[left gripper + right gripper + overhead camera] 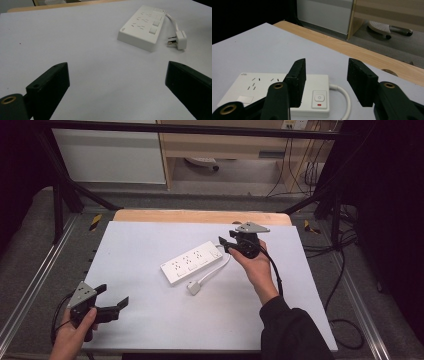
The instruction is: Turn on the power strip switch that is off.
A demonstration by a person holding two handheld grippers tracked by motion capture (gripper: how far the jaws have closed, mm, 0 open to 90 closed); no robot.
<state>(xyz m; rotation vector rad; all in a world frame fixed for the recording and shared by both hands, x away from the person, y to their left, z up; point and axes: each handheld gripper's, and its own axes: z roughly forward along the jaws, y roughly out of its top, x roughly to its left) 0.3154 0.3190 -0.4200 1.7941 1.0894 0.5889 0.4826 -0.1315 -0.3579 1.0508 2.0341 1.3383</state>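
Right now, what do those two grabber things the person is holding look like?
Both are black. The left gripper has two chunky flat jaws, a grey three-cornered plate on top and a black cable trailing behind. The right gripper matches it, with brass-coloured rings near its jaw pivots. A dark sleeve covers the right arm.

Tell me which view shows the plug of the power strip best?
The left gripper view: the plug lies unobstructed beside the power strip, with its metal pins visible. The high view shows it small, near the strip's front edge, without detail. The right gripper view shows the cable leaving the strip's switch end.
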